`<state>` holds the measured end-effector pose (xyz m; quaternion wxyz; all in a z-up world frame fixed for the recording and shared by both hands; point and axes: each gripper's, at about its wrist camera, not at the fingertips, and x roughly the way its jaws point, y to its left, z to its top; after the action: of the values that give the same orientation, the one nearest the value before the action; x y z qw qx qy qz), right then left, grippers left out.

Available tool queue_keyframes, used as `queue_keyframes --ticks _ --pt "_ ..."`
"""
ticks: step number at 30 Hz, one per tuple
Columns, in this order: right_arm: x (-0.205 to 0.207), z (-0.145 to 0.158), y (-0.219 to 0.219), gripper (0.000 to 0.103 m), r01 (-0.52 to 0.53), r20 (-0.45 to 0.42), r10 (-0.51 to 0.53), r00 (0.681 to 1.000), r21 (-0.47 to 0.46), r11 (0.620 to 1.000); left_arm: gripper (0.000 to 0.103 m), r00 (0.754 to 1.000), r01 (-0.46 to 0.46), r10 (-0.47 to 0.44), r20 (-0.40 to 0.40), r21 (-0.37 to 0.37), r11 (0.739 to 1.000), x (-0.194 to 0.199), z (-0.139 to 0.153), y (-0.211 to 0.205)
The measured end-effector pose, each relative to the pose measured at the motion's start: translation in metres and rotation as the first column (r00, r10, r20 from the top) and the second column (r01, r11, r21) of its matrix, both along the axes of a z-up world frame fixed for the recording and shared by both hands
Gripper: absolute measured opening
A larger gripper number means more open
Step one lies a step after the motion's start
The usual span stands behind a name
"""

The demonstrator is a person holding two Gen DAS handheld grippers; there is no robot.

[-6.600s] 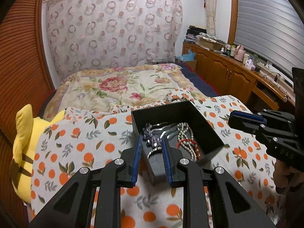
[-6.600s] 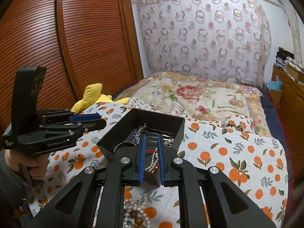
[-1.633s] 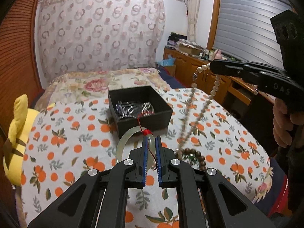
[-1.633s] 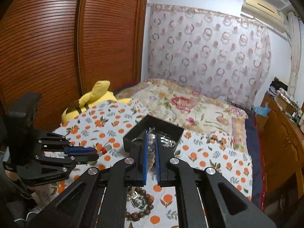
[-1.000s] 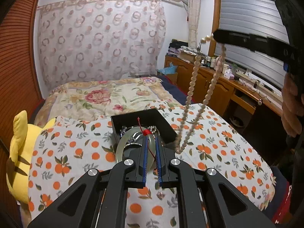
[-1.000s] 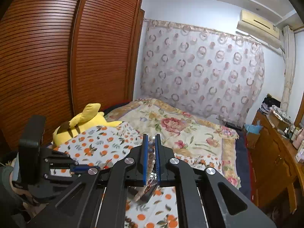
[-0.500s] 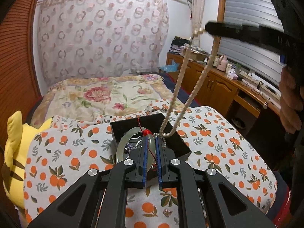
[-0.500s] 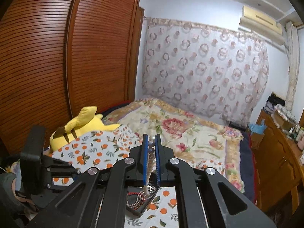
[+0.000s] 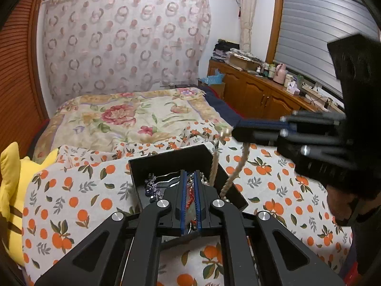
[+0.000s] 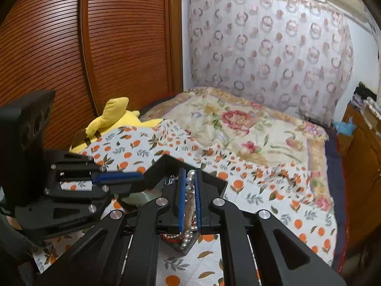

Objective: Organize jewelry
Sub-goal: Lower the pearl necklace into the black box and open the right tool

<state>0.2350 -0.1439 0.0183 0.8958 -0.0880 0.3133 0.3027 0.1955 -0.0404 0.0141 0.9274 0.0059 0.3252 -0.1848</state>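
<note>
I am holding two grippers over a black box (image 9: 171, 159) that is sitting on a bedspread (image 9: 71, 202) printed with oranges and leaves. My left gripper (image 9: 189, 200) is clenched on a pale green bangle (image 10: 140, 196) tied with red thread; the pads are hiding most of it in the left wrist view, while the right wrist view is showing its pale curve just under the blue left fingers (image 10: 119, 177), low over the box's near corner. I am keeping it pinched so it goes down into the box rather than dropping onto the cloth.

My right gripper (image 10: 189, 199) is clamped on a pearl necklace (image 10: 189, 188) near one end. The rest of the strand (image 9: 234, 169) is hanging in two lines from the right fingertips (image 9: 243, 133) down to the box's right wall, so its loose end is feeding in first, I judge.

Inside the box, silver pieces (image 9: 166, 178) and a dark beaded cluster (image 9: 150, 187) are already lying in a heap, leaving little free floor. The two grippers are crowding the same opening, and the hanging strand is passing close beside my left jaws, so it could snag there. A yellow plush toy (image 9: 12, 190) is lying at the bed's left edge, well apart. A wooden cabinet (image 9: 257, 95) with clutter is standing along the right wall.
</note>
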Motion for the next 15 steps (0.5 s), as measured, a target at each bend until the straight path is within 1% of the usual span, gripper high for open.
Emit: queue_keyframes --ticks 2,7,15 --pt "0.003 -0.006 -0.002 0.009 0.001 -0.022 -0.001 1.0 0.01 1.0 0.005 1.0 -0.002 0.002 -0.006 0.002 1.0 0.003 -0.001 0.0" --pt "0.006 -0.011 -0.008 0.009 -0.006 -0.038 0.007 0.999 0.038 0.999 0.005 1.0 -0.007 0.007 -0.009 0.004 1.0 0.007 -0.003 -0.001" --pt "-0.001 -0.012 -0.014 0.009 -0.007 -0.031 0.009 0.999 0.045 0.999 0.005 1.0 -0.008 0.008 -0.011 0.019 1.0 0.005 -0.007 0.002"
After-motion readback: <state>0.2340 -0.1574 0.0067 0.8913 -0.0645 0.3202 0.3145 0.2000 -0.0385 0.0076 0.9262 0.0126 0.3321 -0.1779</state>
